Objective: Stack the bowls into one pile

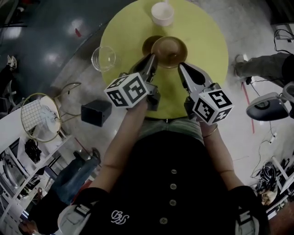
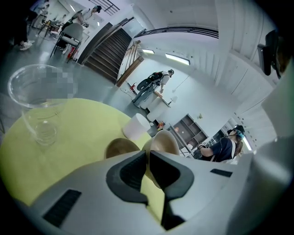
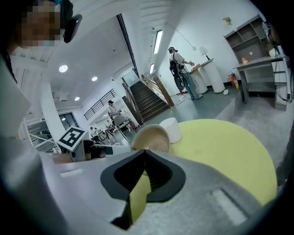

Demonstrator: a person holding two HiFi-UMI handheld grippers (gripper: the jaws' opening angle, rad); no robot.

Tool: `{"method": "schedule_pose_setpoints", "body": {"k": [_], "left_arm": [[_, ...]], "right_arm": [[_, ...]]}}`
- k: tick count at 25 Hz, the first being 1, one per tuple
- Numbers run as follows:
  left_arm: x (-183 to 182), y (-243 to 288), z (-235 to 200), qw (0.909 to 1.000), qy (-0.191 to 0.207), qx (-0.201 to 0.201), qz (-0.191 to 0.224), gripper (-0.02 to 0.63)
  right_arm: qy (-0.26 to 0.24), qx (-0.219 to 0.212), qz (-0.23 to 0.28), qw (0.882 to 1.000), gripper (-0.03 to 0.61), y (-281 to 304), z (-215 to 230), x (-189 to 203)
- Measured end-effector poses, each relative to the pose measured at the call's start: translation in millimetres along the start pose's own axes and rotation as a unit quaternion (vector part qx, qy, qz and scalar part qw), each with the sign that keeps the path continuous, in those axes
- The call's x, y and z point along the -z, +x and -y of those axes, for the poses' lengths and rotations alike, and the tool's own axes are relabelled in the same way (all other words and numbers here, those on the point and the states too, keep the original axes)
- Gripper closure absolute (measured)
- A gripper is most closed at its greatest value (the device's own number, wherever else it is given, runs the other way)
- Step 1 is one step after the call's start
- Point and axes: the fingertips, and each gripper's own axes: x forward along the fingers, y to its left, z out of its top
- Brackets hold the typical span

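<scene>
Left gripper (image 1: 152, 58) (image 2: 148, 153): jaws nearly together, pinching the near-left rim of the tan wooden bowl (image 1: 170, 50) (image 2: 163, 142).

Right gripper (image 1: 180, 65) (image 3: 144, 152): jaws meet at the tips on the same bowl's near-right rim (image 3: 149, 137); it appears to be pinched.

The held bowl sits tilted over the middle of the round yellow surface (image 1: 124, 27).

Key relation: the dark brown bowl (image 1: 148, 44) (image 2: 120, 148) lies just left of it and partly behind, on the left gripper's side.

The white bowl (image 1: 162, 13) stands farther back. The clear glass bowl (image 1: 103, 58) sits at the left edge, well apart.
</scene>
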Motion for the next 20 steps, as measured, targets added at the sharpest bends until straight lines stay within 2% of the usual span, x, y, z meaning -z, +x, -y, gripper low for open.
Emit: {"method": "schedule_pose_setpoints", "body": {"k": [10, 15, 20], "left_arm": [[-15.2, -11.4, -32.8, 0.9997, -0.015, -0.018, 0.011, 0.580], [-8.3, -5.7, -41.6, 0.9995, -0.018, -0.026, 0.002, 0.580], [-0.1, -4.2, -49.4, 0.9994, -0.029, -0.018, -0.009, 0.580]], "right_arm": [[-0.002, 0.018, -0.002, 1.000, 0.578, 7.1, -19.1, 9.1], [0.002, 0.020, -0.008, 1.000, 0.578, 7.1, -16.1, 14.7], [0.008, 0.027, -0.011, 1.000, 0.578, 10.5, -19.3, 22.3]]}}
